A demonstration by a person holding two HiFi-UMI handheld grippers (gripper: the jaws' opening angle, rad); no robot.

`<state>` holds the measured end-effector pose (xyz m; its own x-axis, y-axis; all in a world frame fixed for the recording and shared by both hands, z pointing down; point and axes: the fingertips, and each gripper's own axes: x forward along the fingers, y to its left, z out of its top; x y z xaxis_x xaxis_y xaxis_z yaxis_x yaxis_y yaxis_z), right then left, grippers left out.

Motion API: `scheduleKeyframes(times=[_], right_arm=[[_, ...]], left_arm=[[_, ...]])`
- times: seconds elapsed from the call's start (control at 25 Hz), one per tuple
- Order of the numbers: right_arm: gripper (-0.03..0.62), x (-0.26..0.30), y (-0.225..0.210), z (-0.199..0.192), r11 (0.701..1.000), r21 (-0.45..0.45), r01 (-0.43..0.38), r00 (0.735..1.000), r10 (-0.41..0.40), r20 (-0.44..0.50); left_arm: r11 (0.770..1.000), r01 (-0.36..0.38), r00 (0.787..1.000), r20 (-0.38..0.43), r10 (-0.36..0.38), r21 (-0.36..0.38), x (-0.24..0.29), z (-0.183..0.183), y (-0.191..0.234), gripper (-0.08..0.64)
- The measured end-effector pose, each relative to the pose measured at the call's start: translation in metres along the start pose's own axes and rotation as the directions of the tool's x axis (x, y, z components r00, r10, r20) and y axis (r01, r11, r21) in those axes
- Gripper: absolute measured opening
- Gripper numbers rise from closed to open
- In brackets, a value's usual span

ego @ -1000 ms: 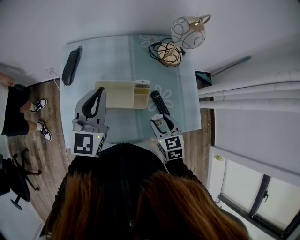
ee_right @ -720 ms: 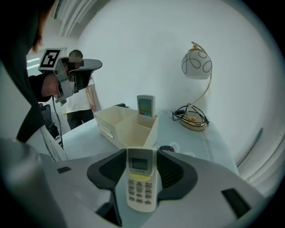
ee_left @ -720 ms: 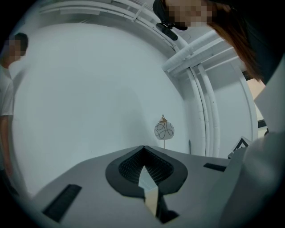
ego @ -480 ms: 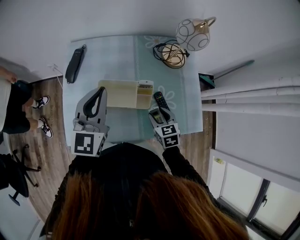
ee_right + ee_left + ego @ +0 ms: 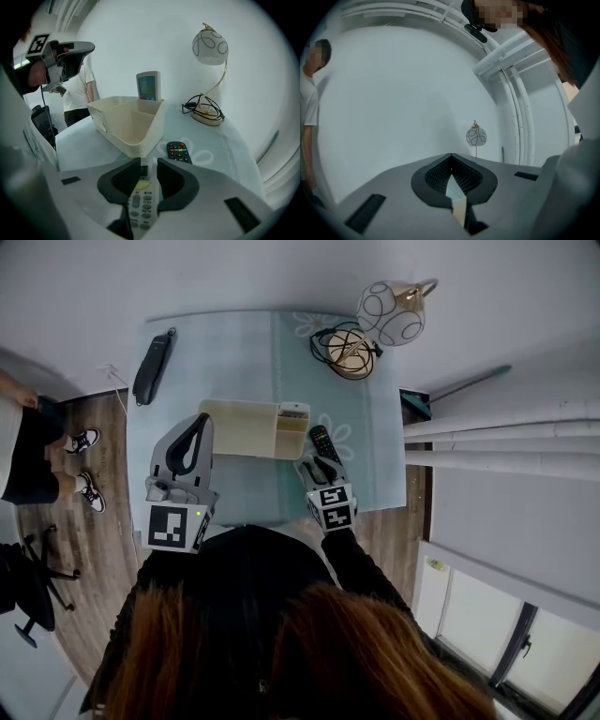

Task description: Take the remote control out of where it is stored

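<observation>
Teal-clothed table (image 5: 244, 352); cream plastic organiser box (image 5: 239, 427) at centre; left gripper (image 5: 451, 161) jaws together, empty; right gripper (image 5: 149, 164) jaws just closed in, pinching white button remote control (image 5: 143, 197) near box's corner; black remote (image 5: 178, 152) just beside.

Left claw (image 5: 198, 420) and right claw (image 5: 316, 463): grey, black-padded, with white cubes (image 5: 176, 527) (black square markers); black sleeves (image 5: 361, 563).

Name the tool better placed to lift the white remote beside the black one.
Right. The right tool has just been closing its jaws on the white remote, beside the black remote. The left tool is shut, empty, over by the organizer.
</observation>
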<state>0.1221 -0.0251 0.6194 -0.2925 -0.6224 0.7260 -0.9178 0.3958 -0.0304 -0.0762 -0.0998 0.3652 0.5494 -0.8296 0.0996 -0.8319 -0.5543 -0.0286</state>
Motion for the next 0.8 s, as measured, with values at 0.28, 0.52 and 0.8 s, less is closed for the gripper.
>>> scheduleKeyframes(times=[0.28,0.52,0.8], right_arm=[[0.027,-0.006,-0.010,0.006,0.998,0.025,0.052,0.997,-0.053,0.051],[0.015,-0.014,-0.009,0.025,0.999,0.028,0.043,0.994,-0.046,0.100],[0.014,-0.031,-0.001,0.076,0.998,-0.020,0.052,0.970,-0.046,0.240]], left_arm=[[1.000,-0.001,1.000,0.000,0.001,-0.004,0.002,-0.001,0.001,0.005],[1.000,0.003,1.000,0.002,-0.003,-0.007,0.002,0.000,0.001,0.005],[1.000,0.011,1.000,0.004,-0.011,-0.002,0.004,0.001,-0.003,0.005]])
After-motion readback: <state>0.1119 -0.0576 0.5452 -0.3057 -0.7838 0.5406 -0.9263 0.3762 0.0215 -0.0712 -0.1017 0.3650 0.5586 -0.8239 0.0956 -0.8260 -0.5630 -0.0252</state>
